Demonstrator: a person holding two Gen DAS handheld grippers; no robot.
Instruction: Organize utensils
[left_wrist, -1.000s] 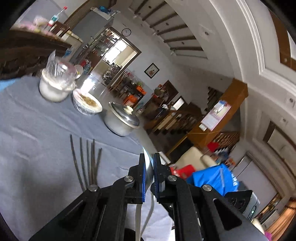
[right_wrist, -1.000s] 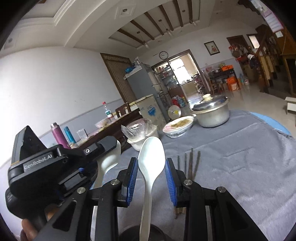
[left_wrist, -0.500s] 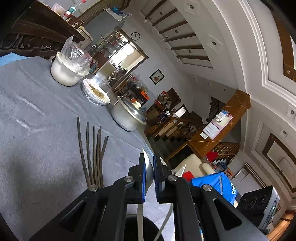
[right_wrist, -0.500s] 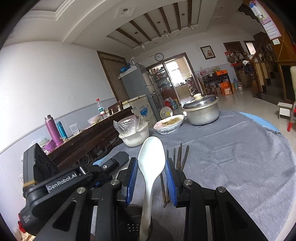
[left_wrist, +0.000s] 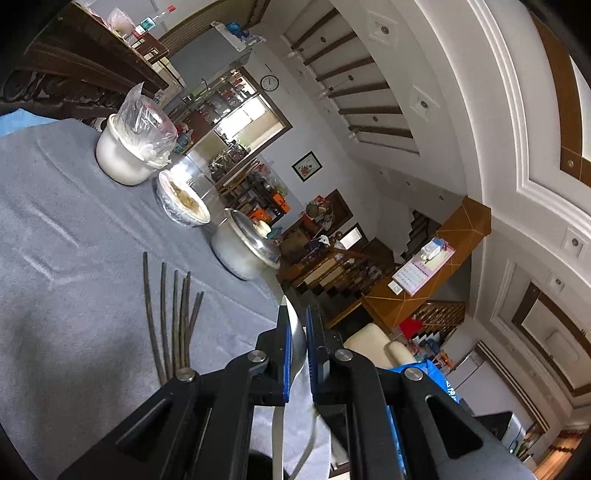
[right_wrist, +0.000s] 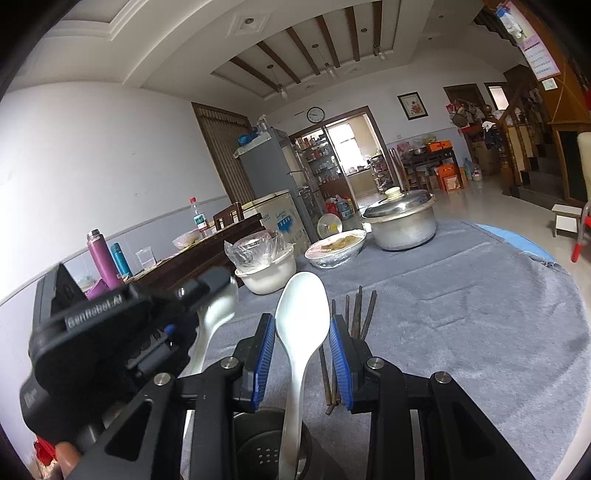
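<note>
My right gripper (right_wrist: 302, 328) is shut on a white spoon (right_wrist: 303, 302). The spoon's bowl stands up between the blue pads, and its handle runs back toward the gripper body. My left gripper (left_wrist: 297, 317) is shut on a second white spoon (left_wrist: 295, 339), seen edge-on there. From the right wrist, the left gripper (right_wrist: 221, 280) appears blurred at the left, its spoon (right_wrist: 216, 321) hanging just beside the right gripper. Several dark chopsticks (right_wrist: 354, 317) (left_wrist: 173, 317) lie fanned on the grey cloth just ahead of both grippers.
At the far side of the grey tablecloth (right_wrist: 480, 314) stand a lidded metal pot (right_wrist: 400, 221), a film-covered bowl of food (right_wrist: 336, 247) and a white bowl holding a plastic bag (right_wrist: 266, 269). The round table's edge (right_wrist: 546, 254) curves at right. A dark wooden table with bottles (right_wrist: 99, 254) stands behind left.
The left gripper has sunk a little and rolled, still holding its spoon. The right gripper has barely moved. Both spoons stay gripped.
</note>
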